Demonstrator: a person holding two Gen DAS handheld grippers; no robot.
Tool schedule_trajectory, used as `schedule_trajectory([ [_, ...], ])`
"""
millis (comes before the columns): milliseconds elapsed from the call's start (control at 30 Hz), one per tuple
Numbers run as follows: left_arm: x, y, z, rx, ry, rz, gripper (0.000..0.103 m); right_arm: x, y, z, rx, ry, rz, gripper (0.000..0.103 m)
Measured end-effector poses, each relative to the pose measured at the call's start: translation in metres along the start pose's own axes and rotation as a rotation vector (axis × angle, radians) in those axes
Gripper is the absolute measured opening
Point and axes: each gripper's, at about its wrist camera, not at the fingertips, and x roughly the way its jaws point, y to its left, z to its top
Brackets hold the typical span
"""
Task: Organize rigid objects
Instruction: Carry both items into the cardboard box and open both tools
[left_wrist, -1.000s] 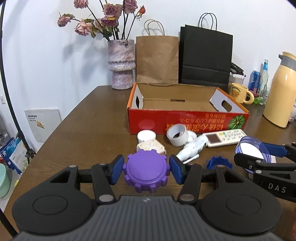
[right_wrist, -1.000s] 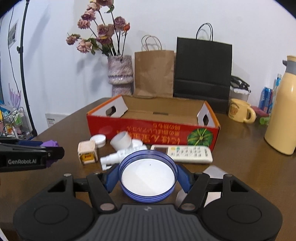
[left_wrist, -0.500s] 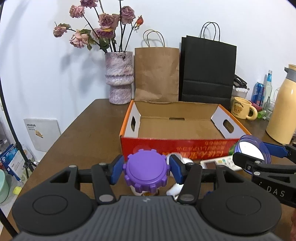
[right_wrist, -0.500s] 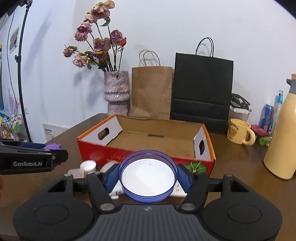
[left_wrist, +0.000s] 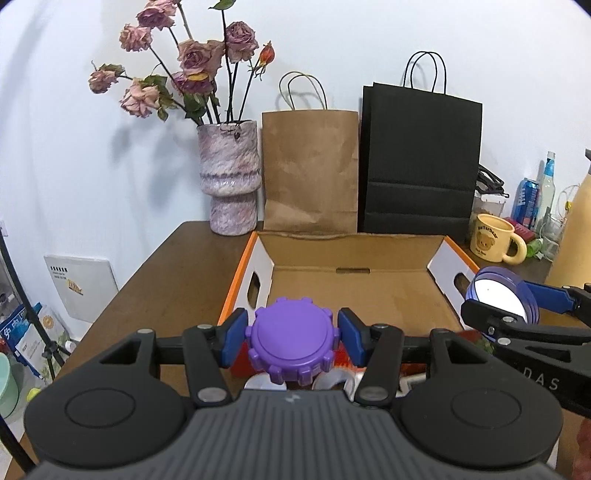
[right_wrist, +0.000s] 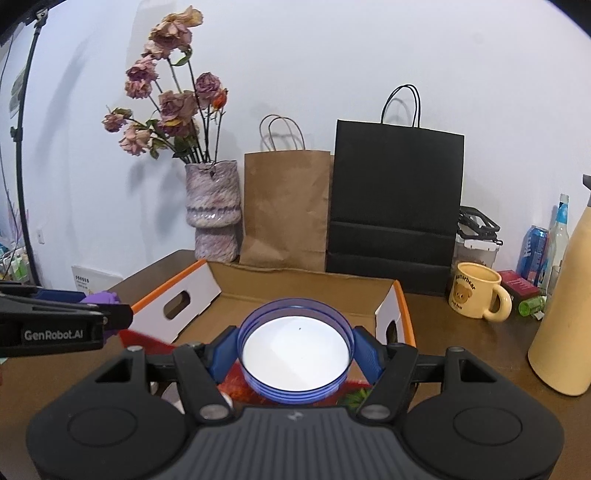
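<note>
I had the purple knob (left_wrist: 293, 339) clamped in my left gripper (left_wrist: 291, 338) and the blue-rimmed lid (right_wrist: 295, 354) pinched in my right gripper (right_wrist: 295, 354), both held above the near wall of the open cardboard box (left_wrist: 354, 291); its floor lay bare; vase (left_wrist: 229, 181), paper bags (left_wrist: 310, 170) and mug (left_wrist: 493, 243) crowded the brown table (left_wrist: 166, 280) behind and right; the left stayed open.

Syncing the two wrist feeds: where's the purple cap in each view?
Left wrist: purple cap bottom centre, clamped between that gripper's fingers, at the cardboard box's near wall.
Right wrist: only its edge shows far left, behind the other gripper's finger.
Shared landmark: the black bag behind the box.
</note>
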Motion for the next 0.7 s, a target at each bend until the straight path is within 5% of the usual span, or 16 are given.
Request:
schedule_trajectory([
  [700,0.086,-0.013,0.043,-0.053,0.007,0.019,0.055,0.088,-0.031,0.037,0.018,0.004,-0.035,0.065],
])
